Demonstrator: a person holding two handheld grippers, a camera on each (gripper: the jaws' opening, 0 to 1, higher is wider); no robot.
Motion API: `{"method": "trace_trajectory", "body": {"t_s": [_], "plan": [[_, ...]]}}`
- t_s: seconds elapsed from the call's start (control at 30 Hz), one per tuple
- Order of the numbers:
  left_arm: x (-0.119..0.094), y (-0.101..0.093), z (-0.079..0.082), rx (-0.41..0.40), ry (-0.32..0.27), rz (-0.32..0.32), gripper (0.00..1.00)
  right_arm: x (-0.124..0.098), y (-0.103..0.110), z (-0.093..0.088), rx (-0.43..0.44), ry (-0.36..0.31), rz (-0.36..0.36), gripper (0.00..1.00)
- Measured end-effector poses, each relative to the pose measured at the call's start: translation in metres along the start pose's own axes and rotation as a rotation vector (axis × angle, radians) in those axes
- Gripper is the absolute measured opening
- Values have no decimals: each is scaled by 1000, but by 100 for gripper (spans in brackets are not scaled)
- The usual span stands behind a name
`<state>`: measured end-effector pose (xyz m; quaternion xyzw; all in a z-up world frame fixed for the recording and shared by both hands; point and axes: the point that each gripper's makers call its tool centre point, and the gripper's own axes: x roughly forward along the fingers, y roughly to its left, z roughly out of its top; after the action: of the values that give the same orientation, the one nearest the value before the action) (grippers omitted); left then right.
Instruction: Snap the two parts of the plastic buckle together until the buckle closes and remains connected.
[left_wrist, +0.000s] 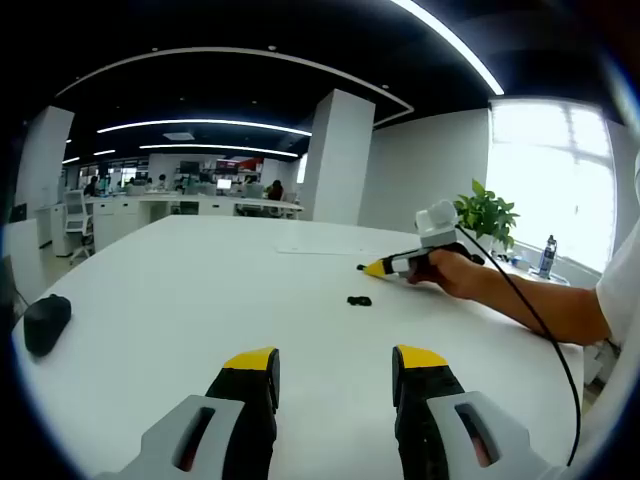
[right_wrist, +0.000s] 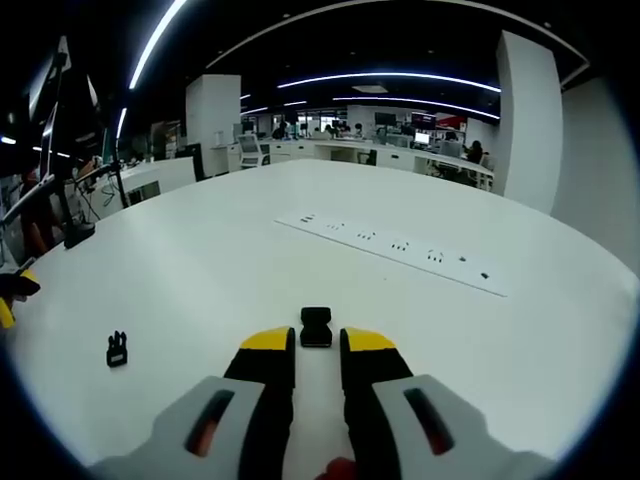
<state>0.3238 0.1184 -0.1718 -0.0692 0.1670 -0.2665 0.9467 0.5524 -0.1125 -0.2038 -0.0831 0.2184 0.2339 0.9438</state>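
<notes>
While your left gripper (left_wrist: 335, 370) hangs spread and empty, small black plastic buckle part (left_wrist: 359, 300) lies on white table (left_wrist: 200, 300), well ahead. Right gripper view: your right gripper (right_wrist: 317, 350), jaws narrowly parted, empty; black socket half (right_wrist: 316, 326) just beyond tips, pronged half (right_wrist: 117, 349) far left.

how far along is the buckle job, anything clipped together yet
Nothing is joined yet. In the right gripper view the two buckle parts lie apart on the white table: the socket half just ahead of the right gripper, the pronged half off to the left. Neither is held; the right gripper's jaws are narrowly open, approaching the socket half. The left gripper is open and holds nothing. Left to do: grasp both, align, snap.
</notes>
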Motion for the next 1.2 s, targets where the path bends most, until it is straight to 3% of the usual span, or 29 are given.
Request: {"method": "trace_trajectory", "body": {"t_s": [1.2], "plan": [[-3,-2,0,8,1,4,45,1,-2,1,1,-20,13,13]]}}
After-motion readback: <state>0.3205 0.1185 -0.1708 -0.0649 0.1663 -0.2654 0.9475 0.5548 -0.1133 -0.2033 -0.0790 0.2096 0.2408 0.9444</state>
